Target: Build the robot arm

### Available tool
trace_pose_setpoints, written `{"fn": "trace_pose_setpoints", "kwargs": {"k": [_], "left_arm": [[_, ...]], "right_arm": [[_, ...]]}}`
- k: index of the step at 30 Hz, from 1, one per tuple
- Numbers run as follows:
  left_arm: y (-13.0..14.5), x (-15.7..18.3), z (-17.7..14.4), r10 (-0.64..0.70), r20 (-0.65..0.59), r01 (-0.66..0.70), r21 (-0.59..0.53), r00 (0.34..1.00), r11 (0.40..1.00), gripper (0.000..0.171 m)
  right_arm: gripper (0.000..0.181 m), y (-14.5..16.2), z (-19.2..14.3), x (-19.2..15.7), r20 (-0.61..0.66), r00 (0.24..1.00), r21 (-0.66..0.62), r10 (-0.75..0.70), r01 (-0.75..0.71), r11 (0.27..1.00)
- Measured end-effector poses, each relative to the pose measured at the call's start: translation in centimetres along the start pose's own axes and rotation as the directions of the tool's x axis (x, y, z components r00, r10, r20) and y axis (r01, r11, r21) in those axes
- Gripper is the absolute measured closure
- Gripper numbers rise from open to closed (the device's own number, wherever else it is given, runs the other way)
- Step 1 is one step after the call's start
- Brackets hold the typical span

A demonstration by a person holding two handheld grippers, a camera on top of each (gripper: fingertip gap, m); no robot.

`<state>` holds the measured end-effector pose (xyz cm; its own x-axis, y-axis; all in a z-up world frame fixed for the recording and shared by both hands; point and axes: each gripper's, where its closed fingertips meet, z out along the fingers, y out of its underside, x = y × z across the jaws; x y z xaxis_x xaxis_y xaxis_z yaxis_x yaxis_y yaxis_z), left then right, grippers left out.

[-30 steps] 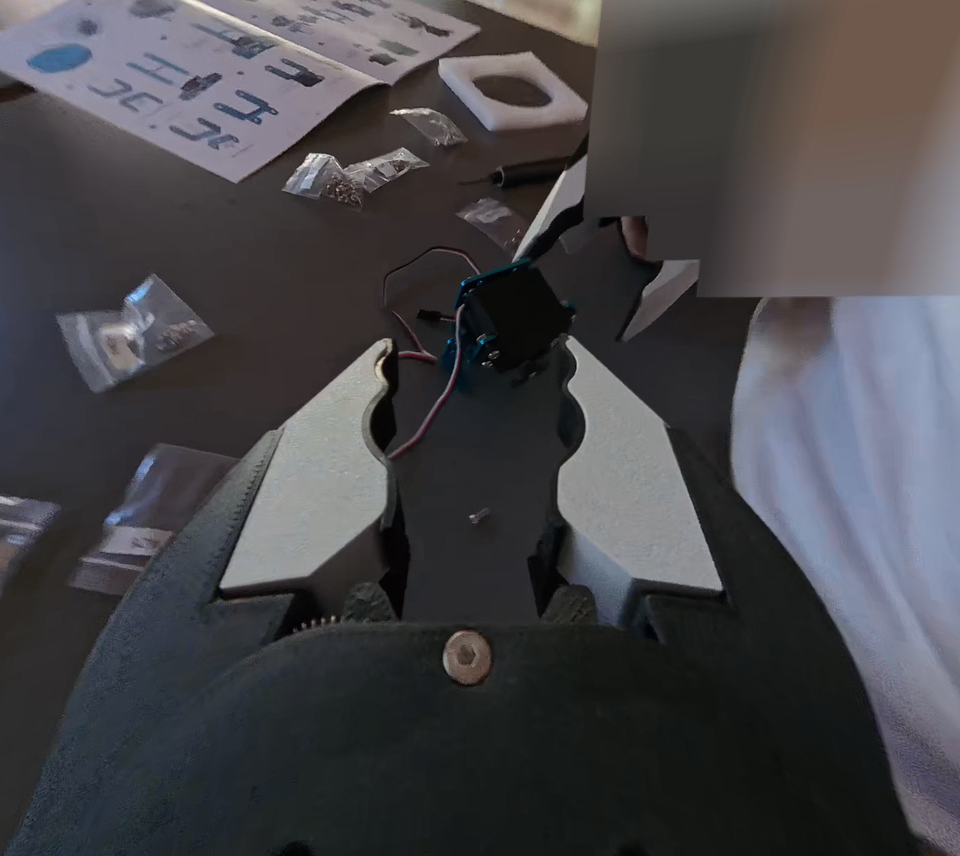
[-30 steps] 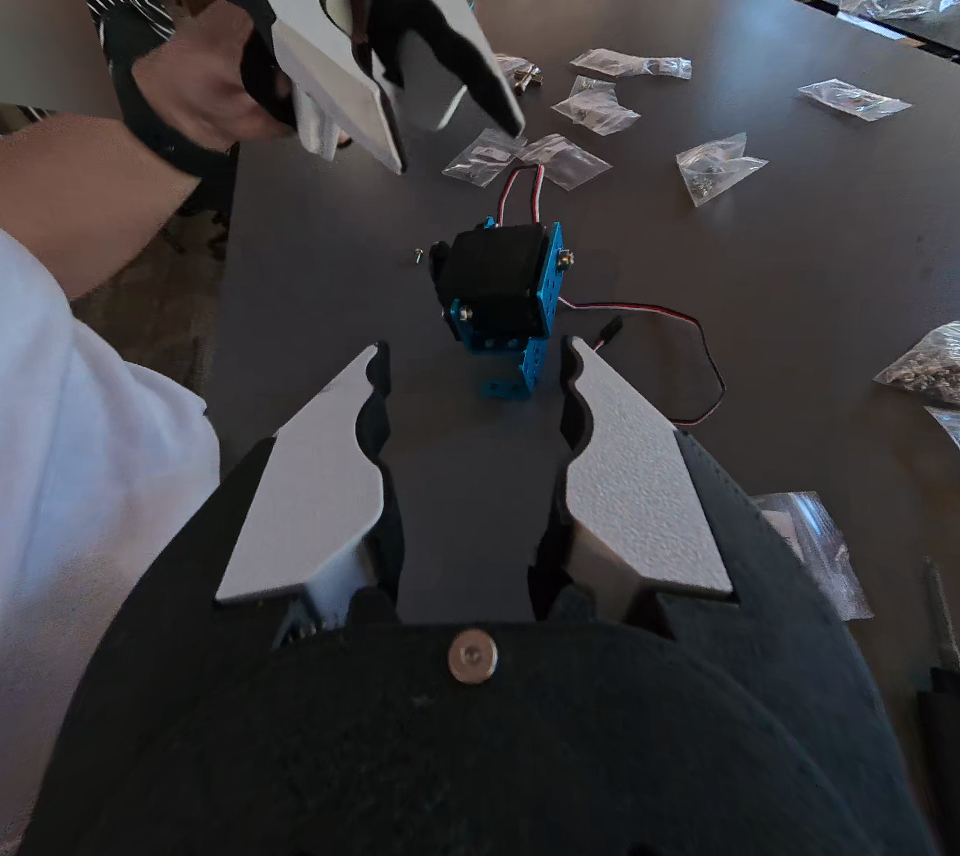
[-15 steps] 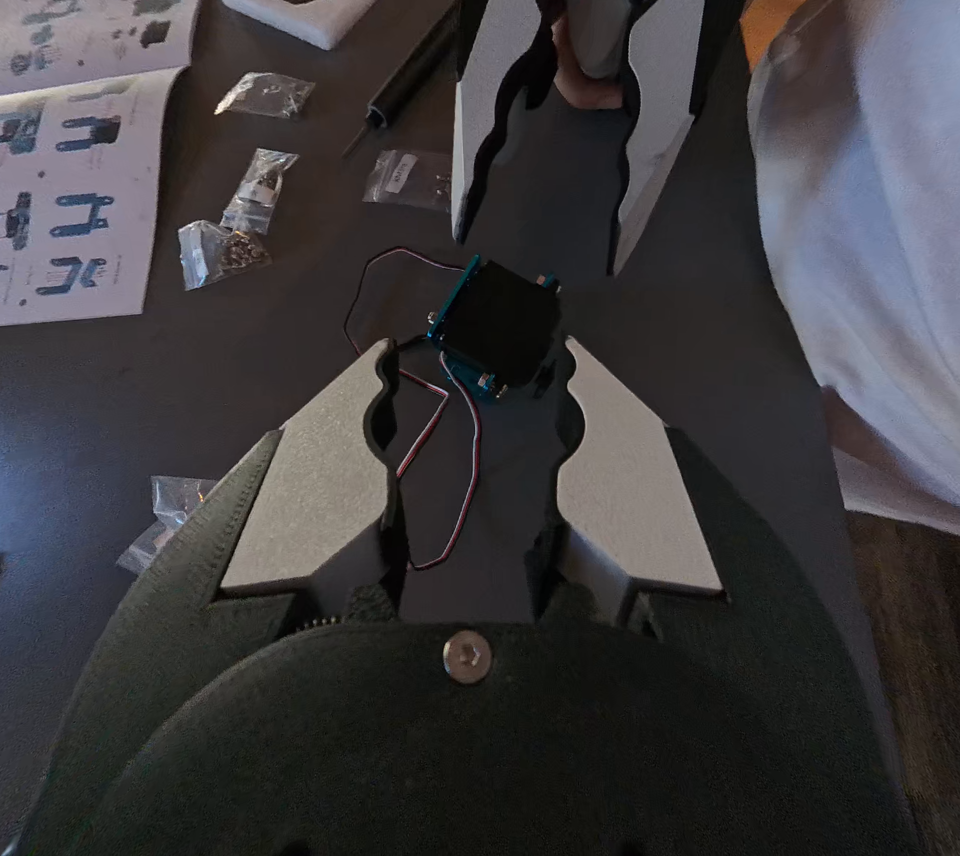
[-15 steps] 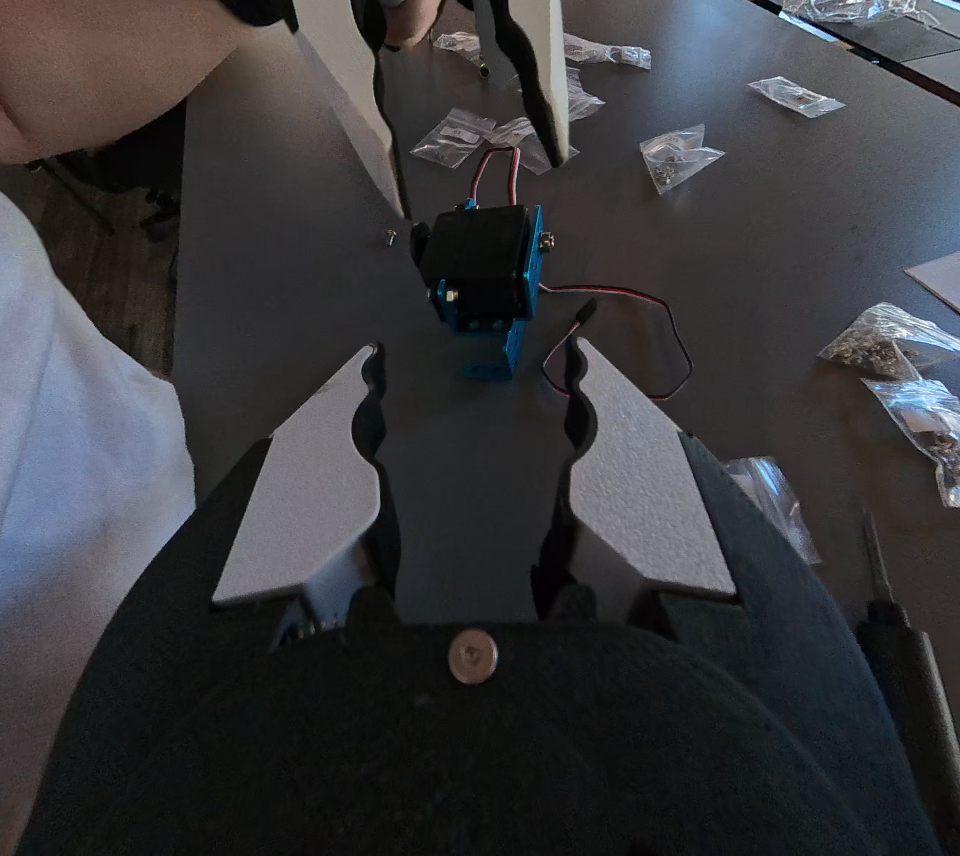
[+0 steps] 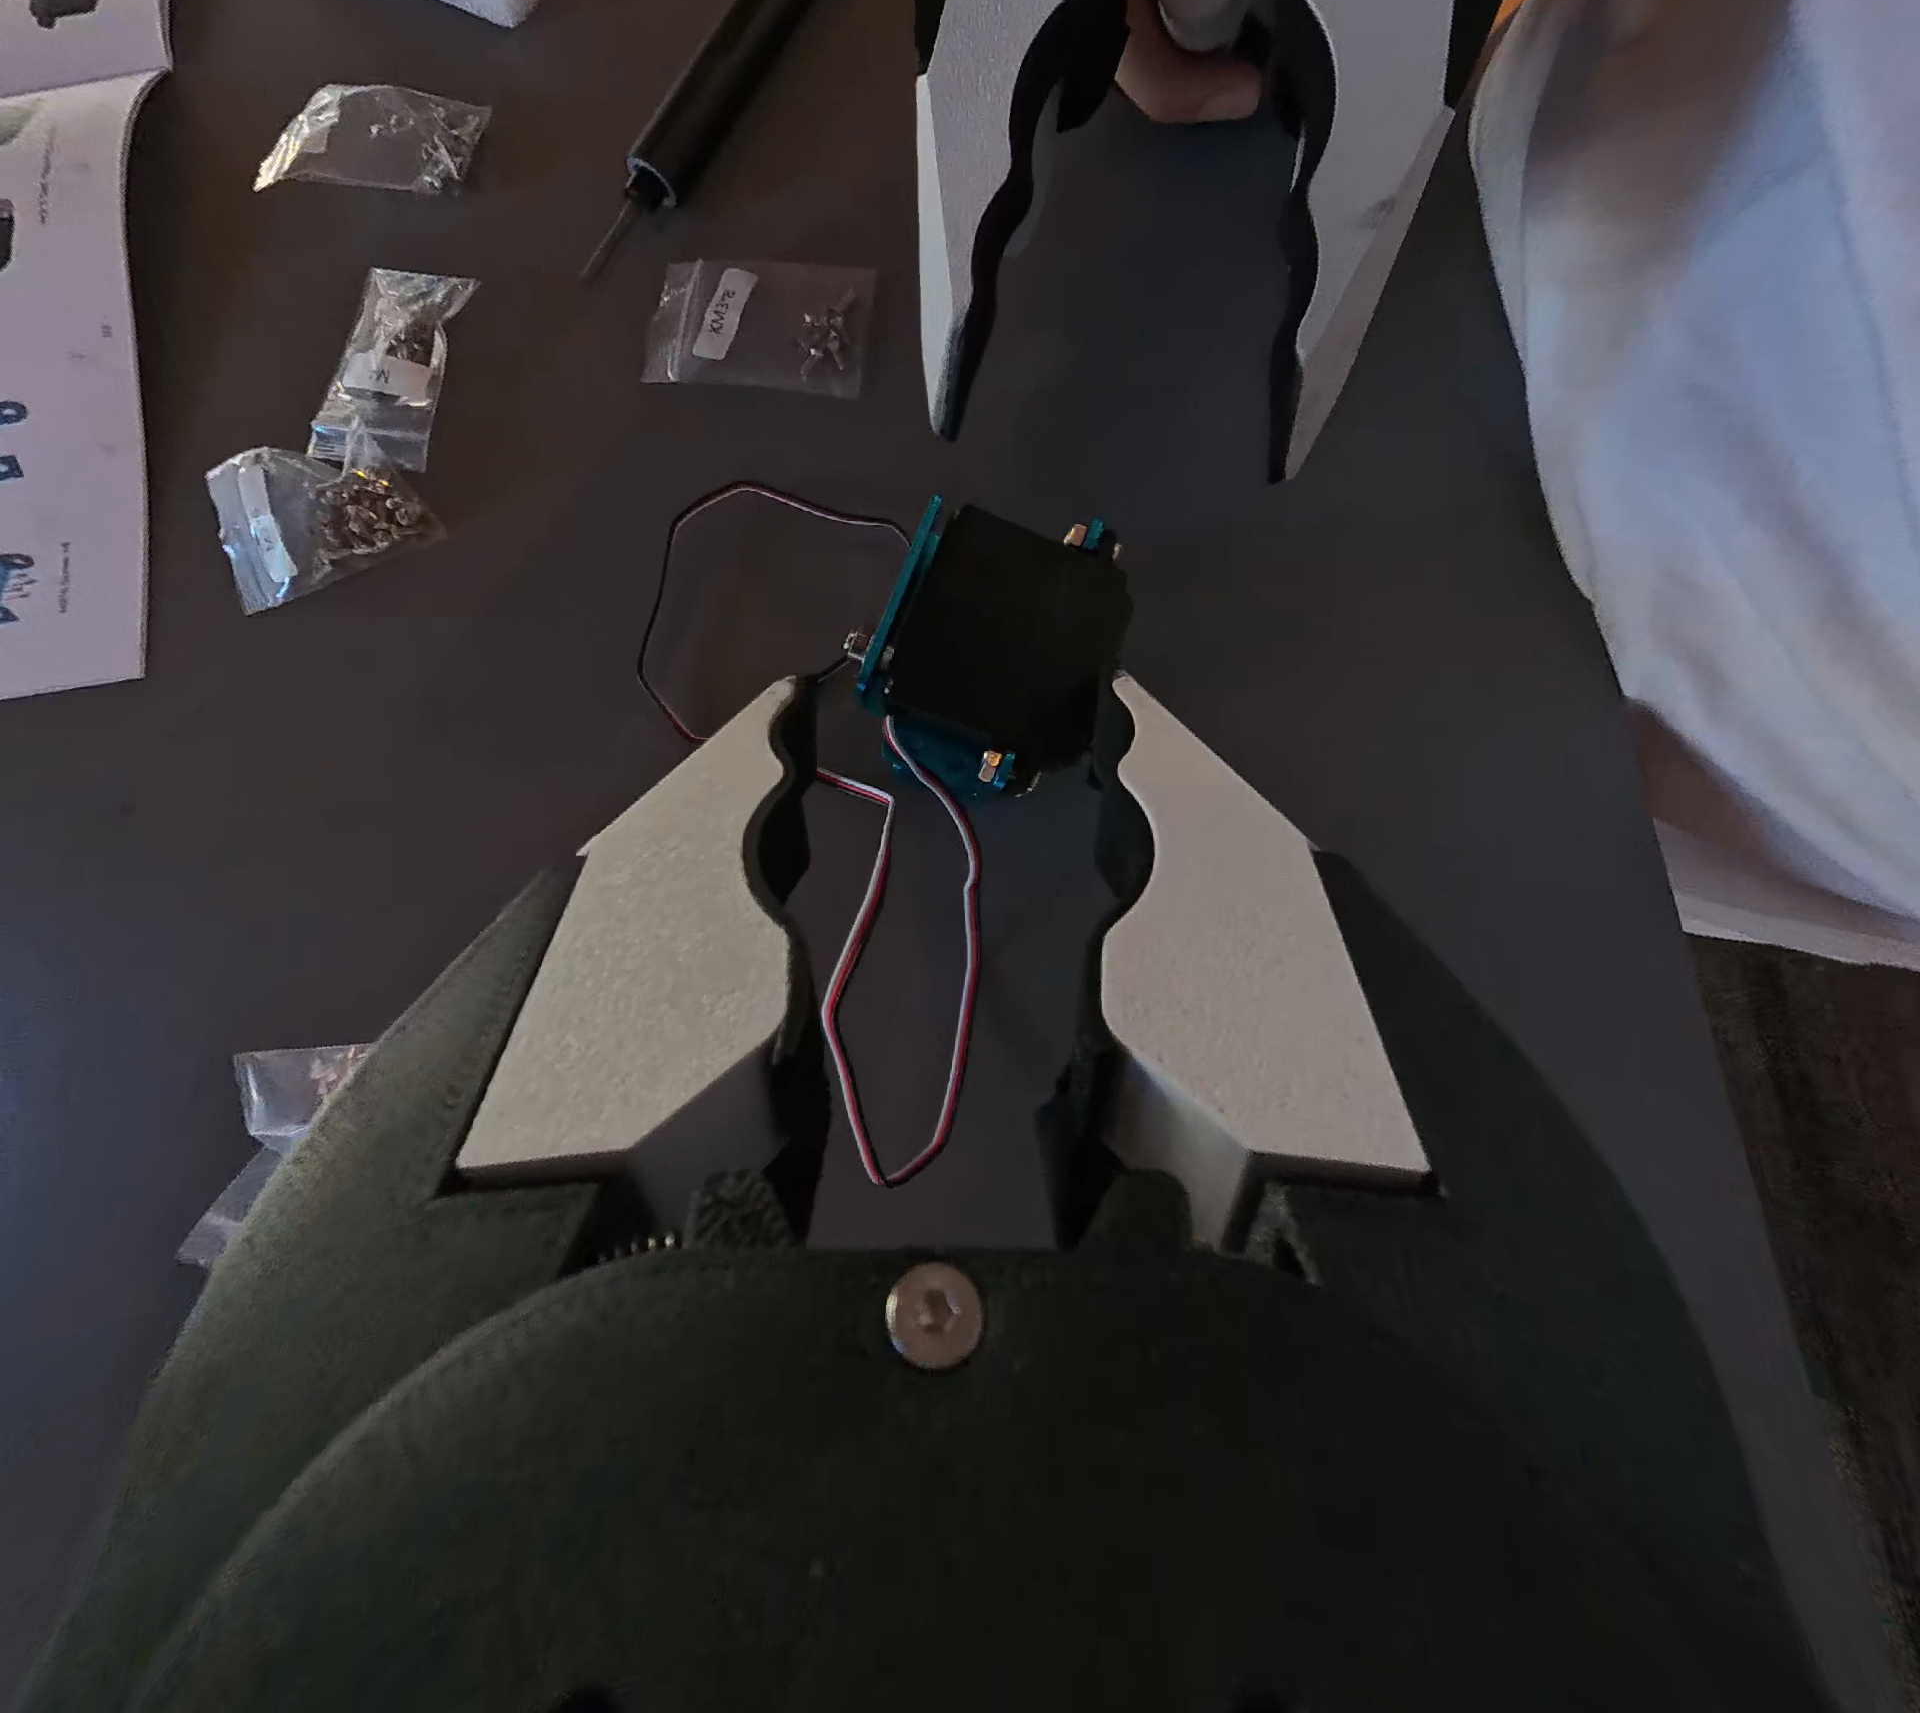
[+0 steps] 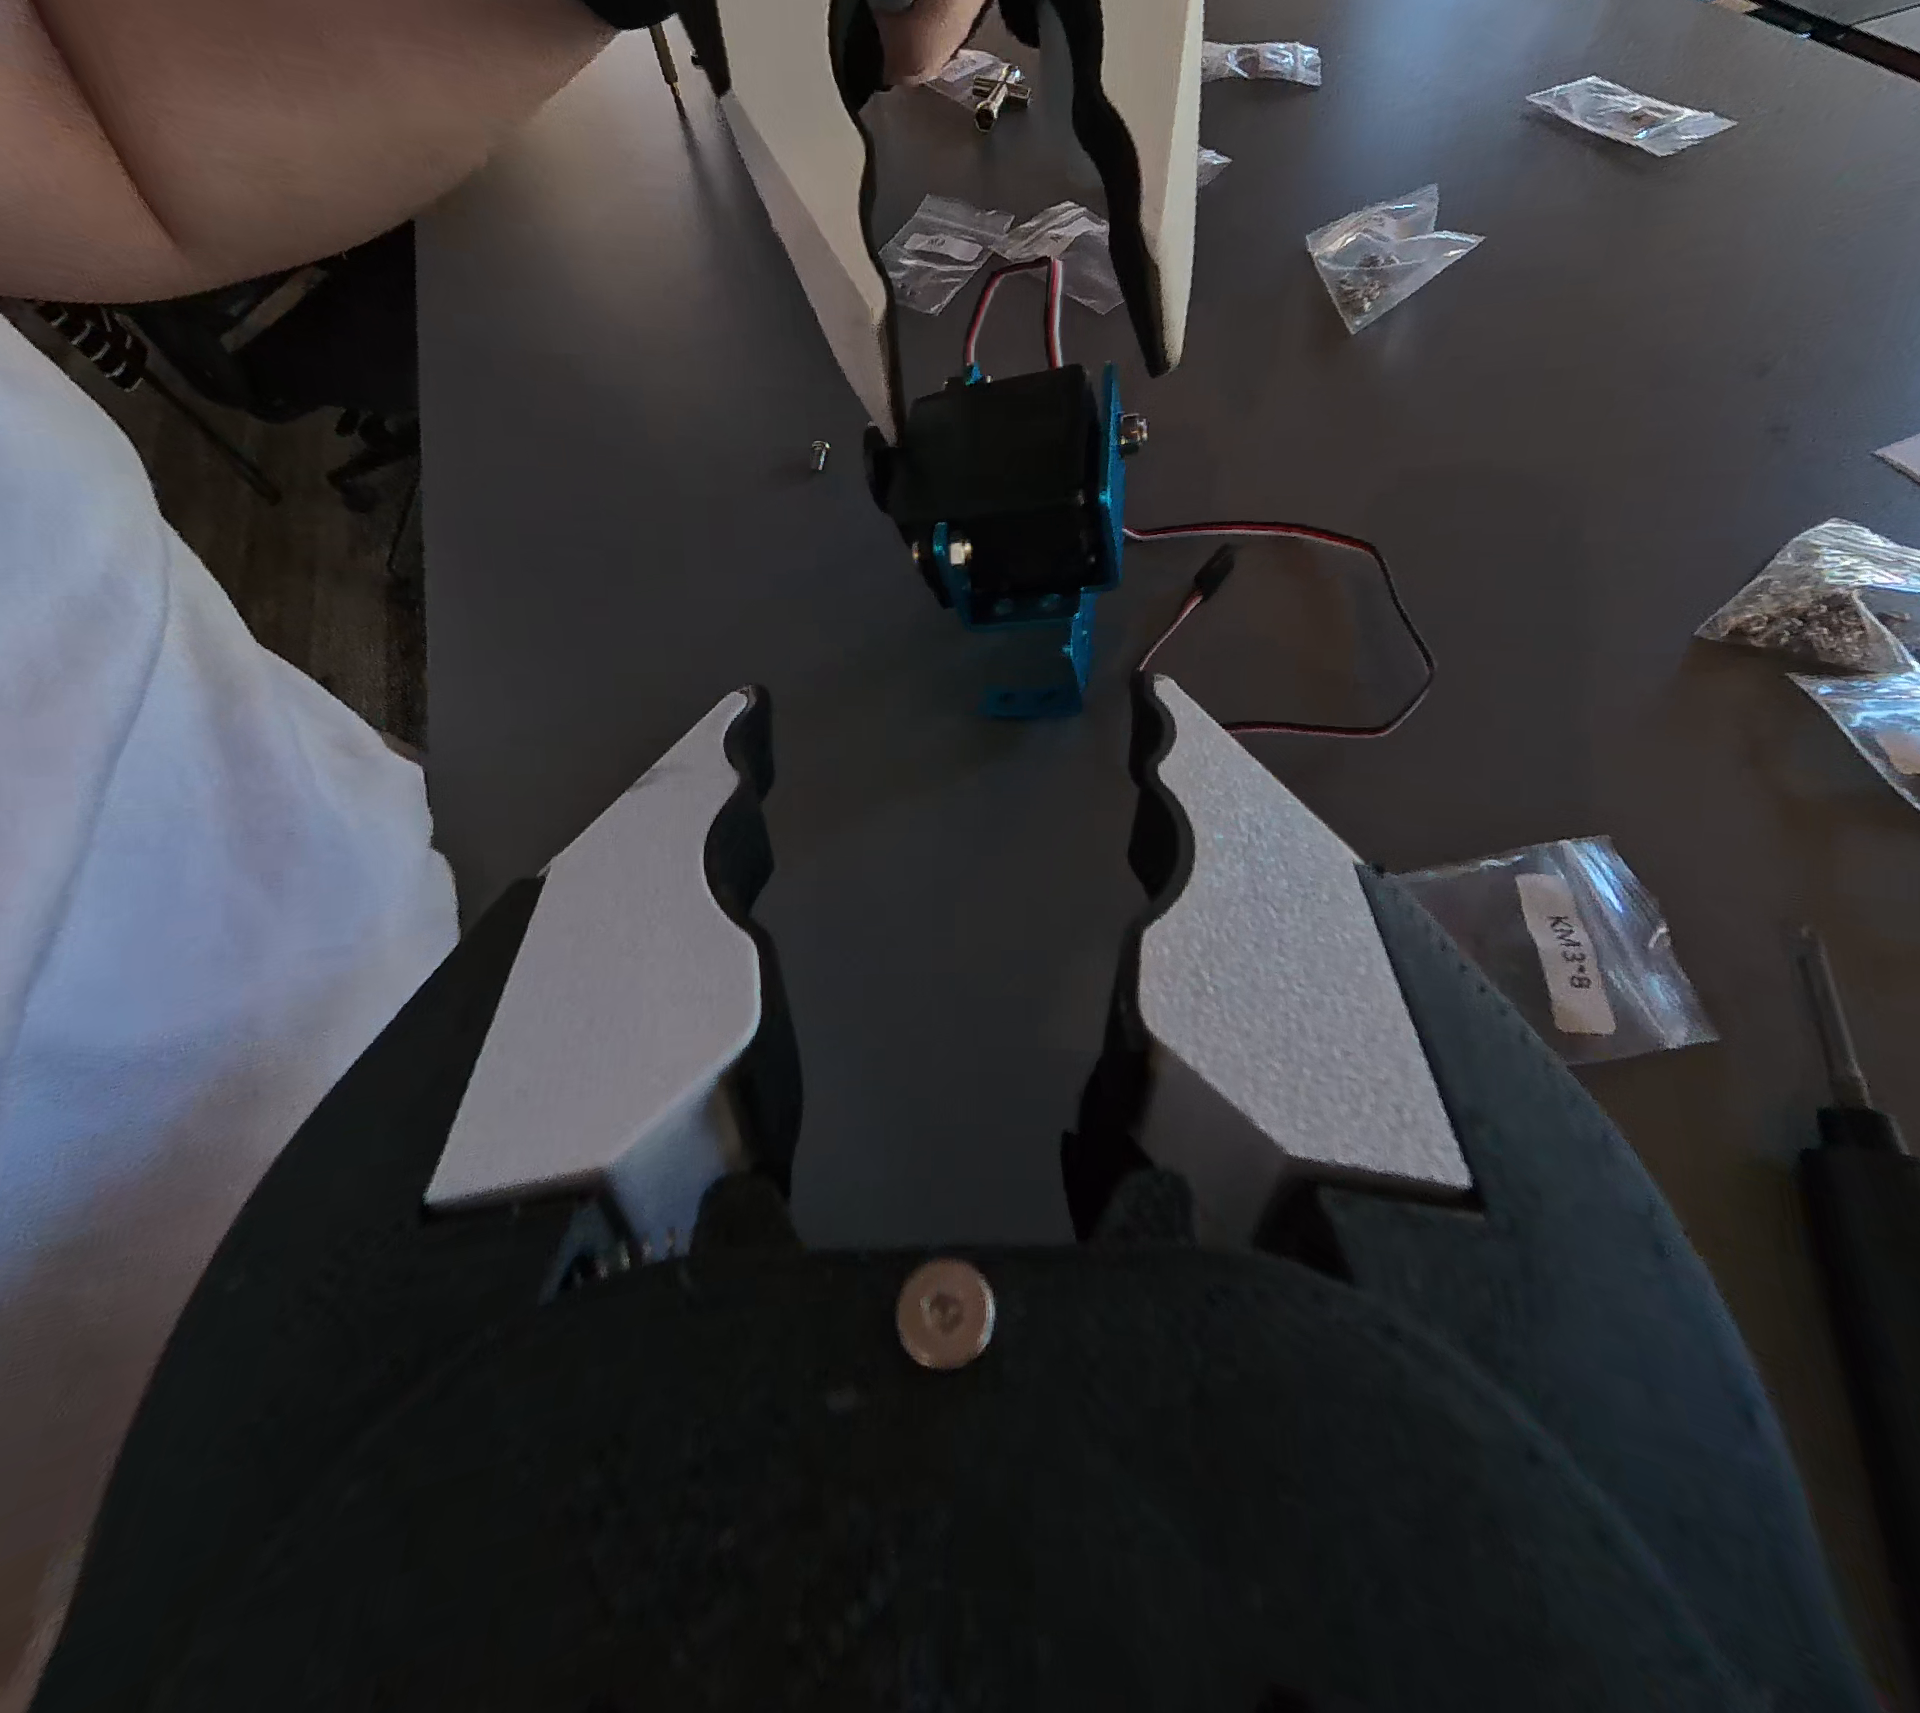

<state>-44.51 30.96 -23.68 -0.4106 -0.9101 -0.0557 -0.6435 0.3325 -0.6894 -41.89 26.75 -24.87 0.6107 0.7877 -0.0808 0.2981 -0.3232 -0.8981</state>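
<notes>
Table (image 5: pixel 1455 728), dark, bears a black servo in its blue bracket (image 6: pixel 1023 510), upright near the person's edge. Left gripper (image 5: pixel 951 697) straddles it, jaws spread, empty; right gripper (image 6: pixel 951 687) faces it just short, jaws spread. Squeeze squarely, I judge; wire (image 5: pixel 894 988) loops between the fingers. Hardware bags (image 5: pixel 753 338), screwdriver (image 5: pixel 748 32), loose screw (image 6: pixel 820 455) nearby.

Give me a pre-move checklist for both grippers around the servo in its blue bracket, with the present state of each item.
1. Left gripper open: ok, jaws spread wide.
2. Right gripper open: ok, nothing between its jaws.
3. Servo standing in its blue bracket on the table: ok.
4. Servo free of both grippers: cannot tell for the left, whose tips flank it closely; right is apart.
5. Servo cable out of the left jaws: not ok, it loops between them.
6. Loose screw out of the way: ok, beside the servo.
</notes>
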Motion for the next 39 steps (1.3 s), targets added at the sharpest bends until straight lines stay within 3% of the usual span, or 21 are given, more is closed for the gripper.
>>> {"fn": "trace_pose_setpoints", "kwargs": {"k": [2, 8, 12, 18, 21, 24, 28, 30, 35, 39], "left_arm": [[0.0, 0.2, 0.1, -0.016, -0.008, 0.016, -0.003, 1.0, 1.0, 0.125], [-0.5, 0.4, 0.5, -0.084, 0.061, 0.083, 0.009, 0.995, 0.996, 0.125], [-1.4, 0.6, 1.2, -0.192, 0.125, 0.189, 0.034, 0.973, 0.981, 0.128], [-2.3, 1.3, 0.8, -0.395, 0.244, 0.366, 0.156, 0.886, 0.917, 0.115], [-1.7, 2.2, -1.1, -0.484, 0.304, 0.429, 0.231, 0.821, 0.873, 0.117], [-0.1, 3.5, -2.5, -0.504, 0.365, 0.455, 0.217, 0.783, 0.864, 0.125], [1.6, 4.2, -2.9, -0.487, 0.376, 0.453, 0.181, 0.788, 0.873, 0.133], [1.6, 4.0, -2.7, -0.447, 0.351, 0.413, 0.171, 0.823, 0.894, 0.137], [1.7, 2.5, -1.8, -0.211, 0.325, 0.198, 0.071, 0.922, 0.978, 0.141], [1.2, 2.5, -1.0, -0.099, 0.203, 0.077, 0.113, 0.974, 0.991, 0.144]], "right_arm": [[0.111, 0.0, -0.1, -0.1, 0.006, 1.0, 0.002, 0.007, -0.007, 1.0], [0.111, 0.1, -0.5, -0.3, 0.024, 1.0, -0.007, -0.005, 0.005, 1.0], [0.111, 0.4, -1.0, -0.2, 0.048, 0.999, -0.016, -0.005, 0.006, 1.0], [0.113, 0.7, -2.6, -0.2, 0.117, 0.993, 0.012, -0.018, 0.017, 1.0], [0.114, 0.8, -3.5, -0.5, 0.145, 0.989, 0.018, -0.038, 0.036, 0.999], [0.119, 0.8, -4.1, -0.9, 0.175, 0.983, 0.06, -0.05, 0.04, 0.997], [0.127, 1.1, -4.2, -0.9, 0.151, 0.987, 0.055, -0.054, 0.046, 0.997], [0.13, 0.8, -4.2, -1.0, 0.117, 0.991, 0.057, -0.058, 0.051, 0.997], [0.138, 0.3, -2.9, 0.0, -0.055, 0.99, 0.029, -0.132, 0.134, 0.991], [0.137, 0.1, -1.5, 0.1, -0.184, 0.981, 0.022, -0.055, 0.06, 0.998]]}}
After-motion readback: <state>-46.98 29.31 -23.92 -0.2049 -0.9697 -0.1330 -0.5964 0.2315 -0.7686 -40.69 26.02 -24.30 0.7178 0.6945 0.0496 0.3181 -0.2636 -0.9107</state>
